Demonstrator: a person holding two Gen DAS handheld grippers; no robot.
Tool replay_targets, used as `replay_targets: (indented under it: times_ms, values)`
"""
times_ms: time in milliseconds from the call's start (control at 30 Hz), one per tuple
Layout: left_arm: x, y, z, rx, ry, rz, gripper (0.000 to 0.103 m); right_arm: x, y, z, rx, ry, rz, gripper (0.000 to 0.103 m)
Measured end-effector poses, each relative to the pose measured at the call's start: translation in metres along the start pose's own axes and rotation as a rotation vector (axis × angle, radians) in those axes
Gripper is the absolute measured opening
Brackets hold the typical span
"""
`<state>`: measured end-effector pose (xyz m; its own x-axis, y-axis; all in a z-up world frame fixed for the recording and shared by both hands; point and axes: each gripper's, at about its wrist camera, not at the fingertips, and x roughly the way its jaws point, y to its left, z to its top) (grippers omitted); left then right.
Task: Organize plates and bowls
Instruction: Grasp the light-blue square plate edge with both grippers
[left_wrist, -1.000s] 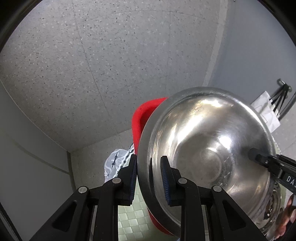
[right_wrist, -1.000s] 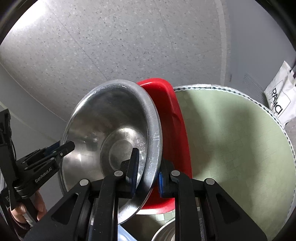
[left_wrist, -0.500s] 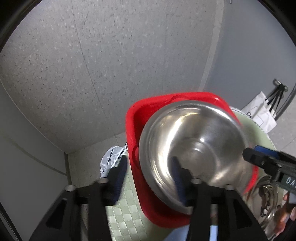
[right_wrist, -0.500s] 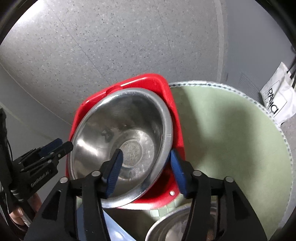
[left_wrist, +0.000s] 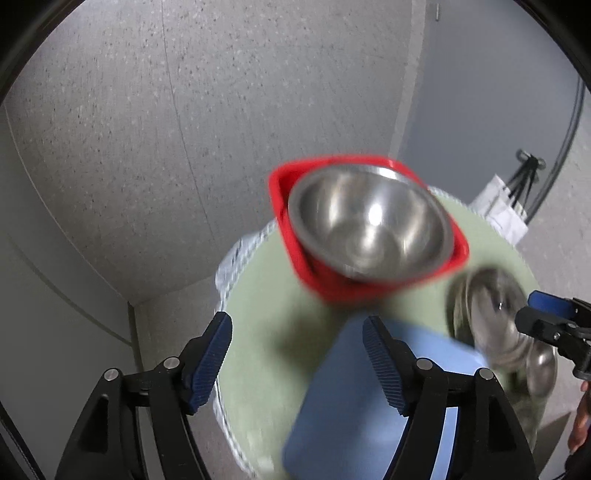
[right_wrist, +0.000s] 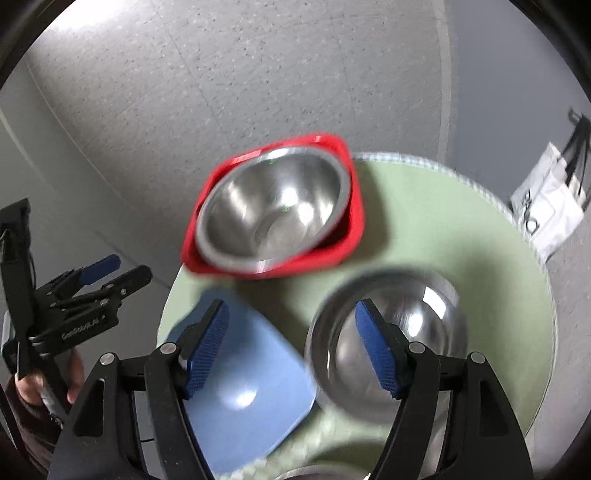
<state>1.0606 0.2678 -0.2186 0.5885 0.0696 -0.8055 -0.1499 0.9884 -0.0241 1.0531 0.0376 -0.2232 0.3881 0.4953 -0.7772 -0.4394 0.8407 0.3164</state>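
Both tools, left tool (left_wrist: 297, 363) and right tool (right_wrist: 291, 347), now gape released and pull back, leaving the steel bowl (right_wrist: 273, 212) nested in the red plate (right_wrist: 354, 229) on the green desk (right_wrist: 461, 236); that stack looks finished.

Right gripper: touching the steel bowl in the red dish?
Apart. The right wrist view shows the right gripper open and empty, with green mat between its fingertips and the steel bowl seated in the red dish.
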Motion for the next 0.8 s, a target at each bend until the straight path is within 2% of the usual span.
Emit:
replay_targets:
  times_ms: [100,267,400,600,667,700,767,800]
  values:
    - [-0.002,0.004,-0.032,0.013,0.048,-0.020,0.069,0.004,0.007,-0.027,0.026,0.030,0.005,0.073]
    - [0.001,0.015,-0.065,0.022,0.114,-0.038,0.069,0.016,0.008,-0.069,0.099,0.079,-0.018,0.073]
    - [0.005,0.021,-0.073,0.045,0.147,-0.046,0.069,0.029,0.015,-0.087,0.115,0.103,-0.055,0.073]
    - [0.017,0.019,-0.081,0.075,0.196,-0.069,0.066,0.045,0.027,-0.096,0.111,0.112,-0.086,0.072]
    - [0.021,0.021,-0.081,0.080,0.215,-0.100,0.055,0.051,0.020,-0.095,0.123,0.125,-0.057,0.070]
    - [0.026,0.021,-0.080,0.083,0.224,-0.110,0.044,0.053,0.021,-0.095,0.129,0.127,-0.051,0.066]
    - [0.026,0.022,-0.078,0.084,0.219,-0.148,0.034,0.057,0.021,-0.095,0.143,0.138,-0.018,0.054]
    - [0.025,0.022,-0.077,0.090,0.215,-0.146,0.032,0.059,0.021,-0.095,0.148,0.147,-0.015,0.042]
